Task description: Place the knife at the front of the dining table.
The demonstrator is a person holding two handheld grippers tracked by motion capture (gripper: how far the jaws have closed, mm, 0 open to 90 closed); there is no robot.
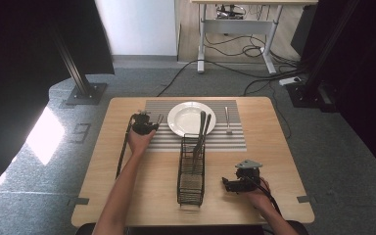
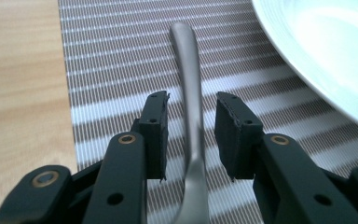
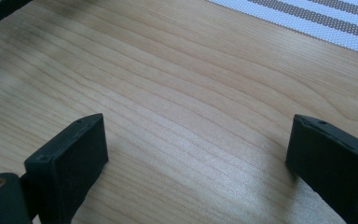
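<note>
This looks like a lab or recording studio set up to mimic a dining spot. A small wooden table (image 1: pixel 127 196) stands on grey carpet (image 1: pixel 323 147), flanked by black metal stands (image 1: pixel 78 78) bolted to floor plates and dark curtains (image 1: pixel 19 73). Behind it, loose cables (image 1: pixel 254 54) trail under a height-adjustable desk (image 1: pixel 235 19). Tape marks (image 1: pixel 80 200) on the carpet fix the table's position. The striped placemat (image 1: pixel 230 139), white plate (image 1: pixel 188 120) and wire cutlery rack (image 1: pixel 191 181) are staged props.
</note>
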